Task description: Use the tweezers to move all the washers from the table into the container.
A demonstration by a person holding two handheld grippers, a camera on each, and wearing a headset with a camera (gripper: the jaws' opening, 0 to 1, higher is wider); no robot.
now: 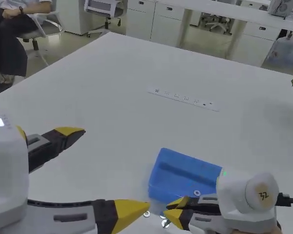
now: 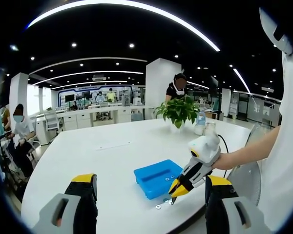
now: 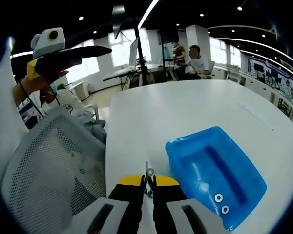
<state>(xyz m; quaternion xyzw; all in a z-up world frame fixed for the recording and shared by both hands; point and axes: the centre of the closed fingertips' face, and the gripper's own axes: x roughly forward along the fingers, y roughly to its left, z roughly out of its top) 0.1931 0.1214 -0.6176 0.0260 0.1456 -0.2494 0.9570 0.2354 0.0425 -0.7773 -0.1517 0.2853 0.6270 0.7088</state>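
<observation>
A: Head view first. Where is the blue container (image 1: 183,170)?
B: On the white table (image 1: 112,87). The left gripper (image 1: 115,169) is off to its left, jaws spread wide. The right gripper (image 1: 168,210) is at its near edge, yellow jaws pressed together.
A: And the washers?
B: Two loose washers (image 1: 146,213) lie on the table just beside the container's near left corner. One stored washer (image 1: 197,193) shows inside the container, at its near edge. A power strip (image 1: 183,97) lies well beyond the container.
A: Left gripper view?
B: Its own jaws stand apart, and the container lies out ahead between them. The right gripper leans down at the container's near side — one loose washer lies on the table just in front of that side.
A: Right gripper view?
B: Its jaws are clamped on the tweezers (image 3: 147,176), just left of the container. One loose washer sits at the tweezers' tip — pinched or lying flat, I cannot tell. Two stored washers lie inside the container, toward its nearer end. The left gripper hangs well away from the container, up and to the left.
</observation>
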